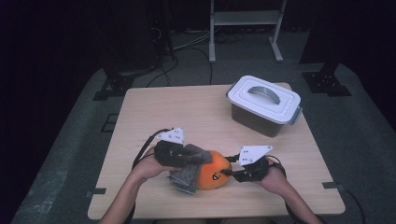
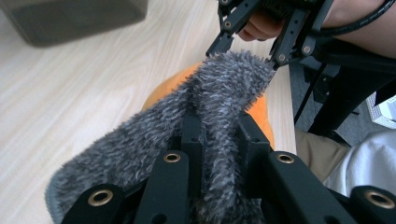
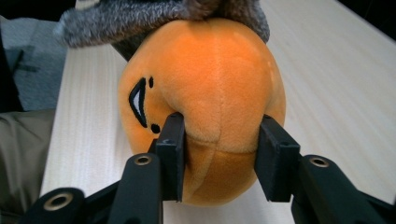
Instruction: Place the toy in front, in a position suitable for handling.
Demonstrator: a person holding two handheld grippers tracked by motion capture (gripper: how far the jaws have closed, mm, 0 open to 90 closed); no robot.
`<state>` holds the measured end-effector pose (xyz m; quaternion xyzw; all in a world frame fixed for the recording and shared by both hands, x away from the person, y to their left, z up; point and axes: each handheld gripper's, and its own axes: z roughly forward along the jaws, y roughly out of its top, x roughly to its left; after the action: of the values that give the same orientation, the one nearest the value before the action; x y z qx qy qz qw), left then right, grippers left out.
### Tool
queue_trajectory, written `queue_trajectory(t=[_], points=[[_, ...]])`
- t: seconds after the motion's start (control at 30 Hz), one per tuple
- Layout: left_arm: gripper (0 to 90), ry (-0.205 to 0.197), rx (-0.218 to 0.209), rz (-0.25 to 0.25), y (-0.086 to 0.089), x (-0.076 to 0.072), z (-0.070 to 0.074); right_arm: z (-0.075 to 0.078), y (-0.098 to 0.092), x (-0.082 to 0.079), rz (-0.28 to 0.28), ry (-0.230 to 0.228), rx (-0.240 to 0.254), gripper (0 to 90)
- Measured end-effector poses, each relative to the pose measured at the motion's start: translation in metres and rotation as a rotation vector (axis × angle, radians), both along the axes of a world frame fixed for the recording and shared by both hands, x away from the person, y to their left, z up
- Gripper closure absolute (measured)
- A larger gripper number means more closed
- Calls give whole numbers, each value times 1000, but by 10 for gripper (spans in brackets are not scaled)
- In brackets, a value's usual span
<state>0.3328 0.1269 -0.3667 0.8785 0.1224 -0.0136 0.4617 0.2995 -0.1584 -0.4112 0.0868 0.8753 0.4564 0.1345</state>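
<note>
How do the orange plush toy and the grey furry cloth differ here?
The orange plush toy is round, smooth and stuffed; the grey furry cloth is flat, limp and shaggy. The right gripper squeezes the toy, while the left gripper pinches the cloth draped over it. Both are soft.

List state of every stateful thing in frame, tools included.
Left tool: shut on the grey furry cloth.
Right tool: shut on the orange plush, pads pressing its sides.
Grey furry cloth: draped over the plush, pinched and lifted at one fold.
Orange plush: on the table, lying on its side, partly covered.
Storage box: lid on, handle flat.
</note>
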Motion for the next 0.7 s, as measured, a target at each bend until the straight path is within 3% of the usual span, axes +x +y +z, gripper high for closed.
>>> queue_trajectory(t=[0.07, 0.13, 0.23, 0.27, 0.33, 0.5, 0.7], points=[[765, -12, -11, -20, -7, 0, 7, 1, 1, -1, -2, -7, -2, 582], [765, -39, -3, -60, -24, -3, 16, 4, 5, -4, 9, -44, -22, 582], [765, -48, 13, -79, -36, -4, 19, 4, 6, -6, 20, -59, -24, 582], [765, -55, 43, -86, -43, -3, 19, 4, 5, -7, 25, -65, -30, 582], [765, -45, 49, -84, -46, -1, 16, 2, 2, -6, 26, -61, -34, 587], [765, -27, 44, -76, -43, 3, 10, -3, -5, -4, 27, -44, -30, 592], [764, -1, 35, -37, -24, 7, 1, -8, -14, 1, 28, -4, -23, 592]])
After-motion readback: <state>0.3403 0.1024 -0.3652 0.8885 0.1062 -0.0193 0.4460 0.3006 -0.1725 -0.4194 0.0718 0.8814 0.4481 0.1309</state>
